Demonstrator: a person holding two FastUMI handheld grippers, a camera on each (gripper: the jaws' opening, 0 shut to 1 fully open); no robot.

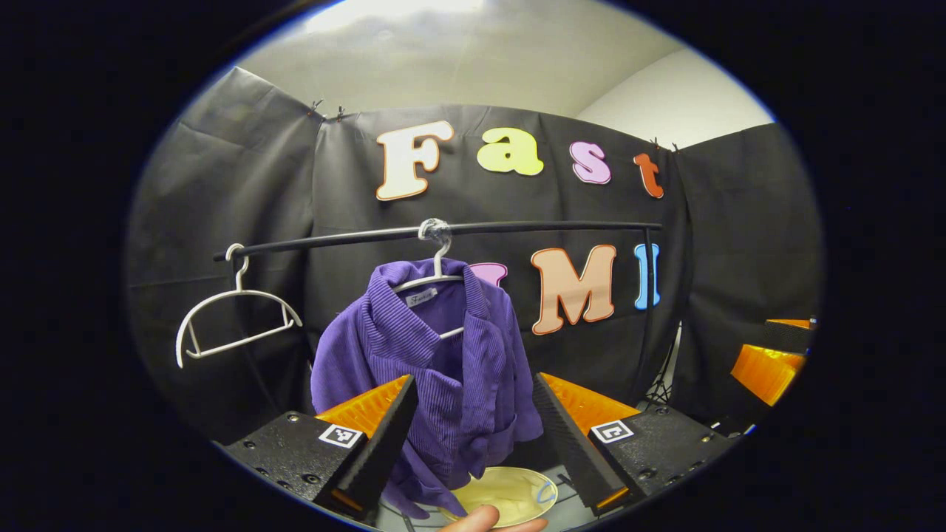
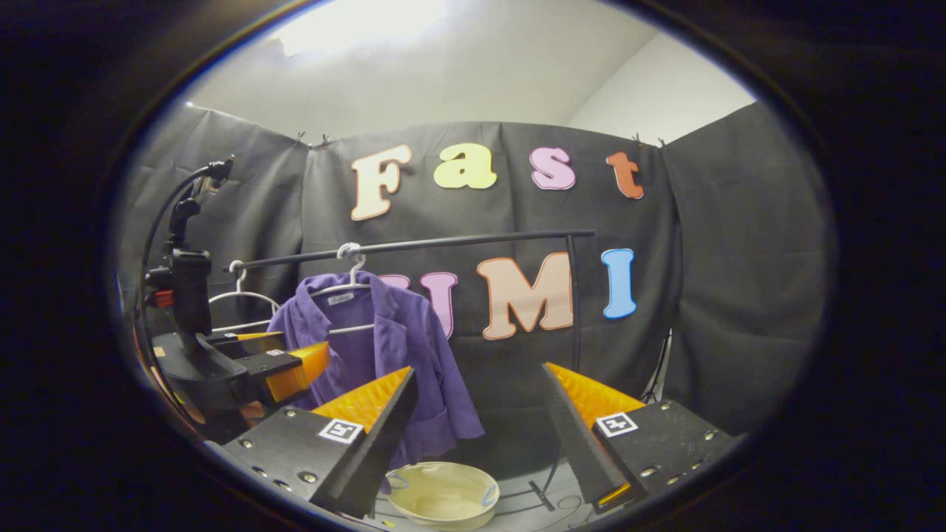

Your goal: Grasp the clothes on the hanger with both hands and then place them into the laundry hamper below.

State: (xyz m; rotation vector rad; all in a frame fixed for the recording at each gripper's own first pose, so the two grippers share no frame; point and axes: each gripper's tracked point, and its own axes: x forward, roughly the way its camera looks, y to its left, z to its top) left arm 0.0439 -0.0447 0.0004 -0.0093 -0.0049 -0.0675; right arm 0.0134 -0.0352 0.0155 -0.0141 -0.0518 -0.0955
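Observation:
A purple ribbed shirt (image 1: pixel 443 362) hangs on a white hanger (image 1: pixel 436 277) from a black rail (image 1: pixel 517 227), straight ahead in the left gripper view. My left gripper (image 1: pixel 473 378) is open in front of the shirt and apart from it, with the cloth showing between its fingers. Below the shirt sits the cream laundry hamper (image 1: pixel 517 491). In the right gripper view the shirt (image 2: pixel 399 347) hangs left of centre over the hamper (image 2: pixel 443 493). My right gripper (image 2: pixel 479 369) is open, to the right of the shirt and short of it. The left gripper (image 2: pixel 273 355) shows at the left, close to the shirt's sleeve.
An empty white hanger (image 1: pixel 236 314) hangs at the rail's left end. The rail's upright post (image 1: pixel 649 295) stands at the right, with stand legs (image 2: pixel 539 491) on the floor beside the hamper. A fingertip of a hand (image 1: pixel 484 517) shows at the bottom edge. Black cloth walls close the booth.

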